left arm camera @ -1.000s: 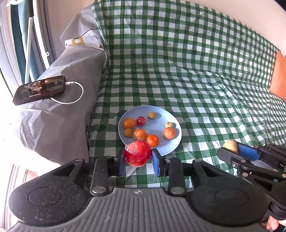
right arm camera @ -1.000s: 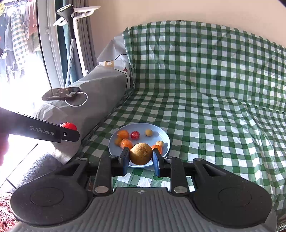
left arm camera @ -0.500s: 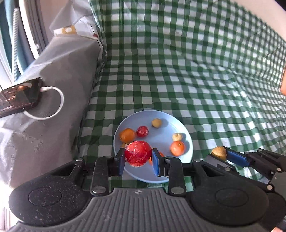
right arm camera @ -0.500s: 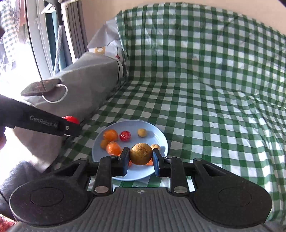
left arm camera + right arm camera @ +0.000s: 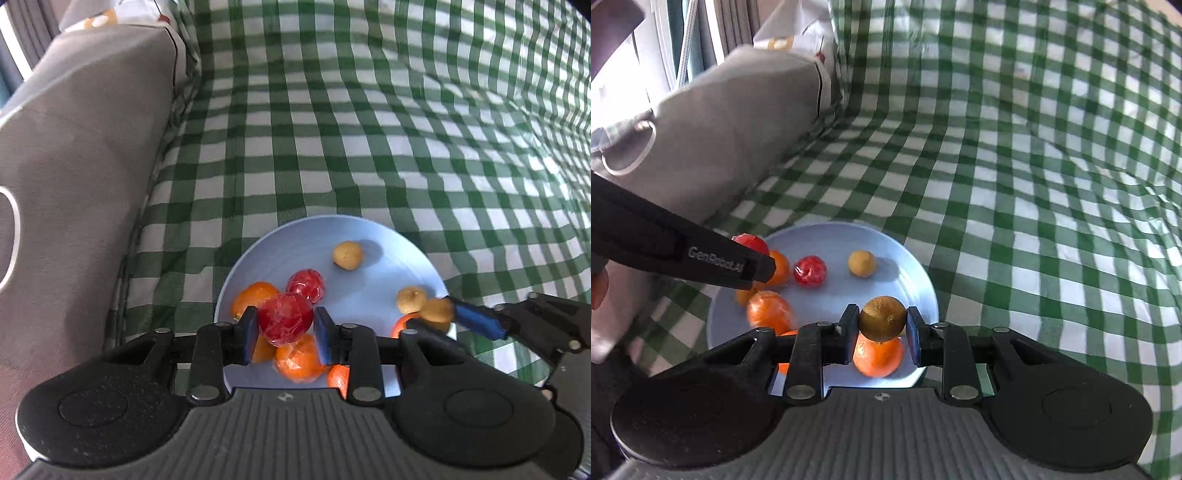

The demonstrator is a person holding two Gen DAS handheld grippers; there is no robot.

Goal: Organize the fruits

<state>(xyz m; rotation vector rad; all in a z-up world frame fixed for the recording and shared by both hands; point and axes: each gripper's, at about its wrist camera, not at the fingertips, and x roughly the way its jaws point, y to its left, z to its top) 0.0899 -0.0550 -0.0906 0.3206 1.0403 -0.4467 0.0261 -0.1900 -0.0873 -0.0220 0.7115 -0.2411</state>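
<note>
Two fruits arrive over the blue plate. My left gripper, jaws just opening, frees a red fruit at 7 o'clock; my right gripper clamps a brown fruit (unreleased) at 5 o'clock.

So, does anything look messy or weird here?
Nothing is spilled or broken, and the loose fruit all sits on the blue plate. One thing looks unsettled. The left gripper has just been opening its jaws with the red fruit between them, right above an orange, so it may drop and roll.
</note>
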